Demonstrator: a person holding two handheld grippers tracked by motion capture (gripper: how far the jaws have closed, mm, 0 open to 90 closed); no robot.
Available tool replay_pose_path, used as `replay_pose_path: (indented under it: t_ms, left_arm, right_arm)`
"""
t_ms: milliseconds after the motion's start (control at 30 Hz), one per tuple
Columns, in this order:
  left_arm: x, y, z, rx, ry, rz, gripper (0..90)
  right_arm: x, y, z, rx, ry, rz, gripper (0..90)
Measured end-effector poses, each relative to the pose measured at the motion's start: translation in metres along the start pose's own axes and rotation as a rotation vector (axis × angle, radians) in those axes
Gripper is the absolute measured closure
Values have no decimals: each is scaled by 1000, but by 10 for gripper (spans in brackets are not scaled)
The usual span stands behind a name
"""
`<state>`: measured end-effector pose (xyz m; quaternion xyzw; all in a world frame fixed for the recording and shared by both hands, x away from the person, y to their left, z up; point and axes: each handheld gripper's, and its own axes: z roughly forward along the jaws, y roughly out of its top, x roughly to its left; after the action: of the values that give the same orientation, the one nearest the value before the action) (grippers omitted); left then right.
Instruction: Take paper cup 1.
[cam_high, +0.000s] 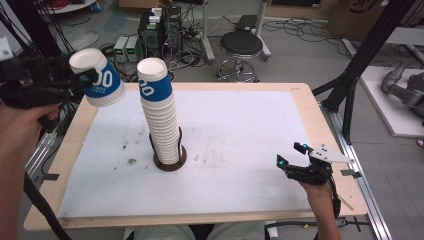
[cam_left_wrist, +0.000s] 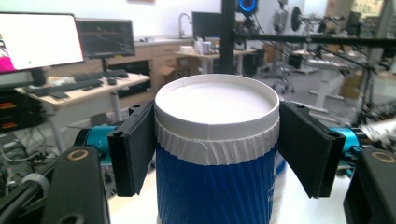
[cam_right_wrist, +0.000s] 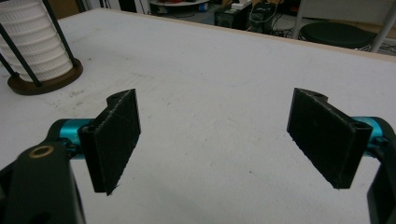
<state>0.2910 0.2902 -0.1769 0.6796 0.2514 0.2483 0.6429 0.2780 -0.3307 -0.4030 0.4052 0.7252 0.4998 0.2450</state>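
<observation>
The left hand-held gripper (cam_high: 92, 76) grips an upturned blue-and-white cup (cam_high: 97, 77), held in the air above the table's (cam_high: 240, 125) far left corner, left of the stack (cam_high: 159, 112). The cup is tilted, base up and leaning left. The stack stands in a wire holder on a round base (cam_high: 170, 162), left of the table's middle. The right hand-held gripper (cam_high: 290, 154) rests open and empty over the near right of the table, well apart from the stack.

Risks, as judged: the pads press the cup's thin wall, so a hard squeeze may dent it, and a light one may let it slip. The tall stack leans a little; a knock from the cup or gripper could topple it.

The left gripper view shows both pads (cam_left_wrist: 135, 149) flat against the cup (cam_left_wrist: 217, 154) just below its base rim, contact the high view leaves unclear. The right gripper view shows the jaws spread with bare table (cam_right_wrist: 219, 93) between them, and the stack's foot (cam_right_wrist: 44, 60) at far left.
</observation>
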Motion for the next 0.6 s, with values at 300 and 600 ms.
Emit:
replay_pose_path:
  t_ms: [300,600]
  left_arm:
    - [-12,-52,2,57,-59,-6,303]
    - [-23,-102,1,67,-130,-38,303]
  right_arm:
    - [1,0,0,1,2,0,178]
    - [2,0,2,3,6,-4,178]
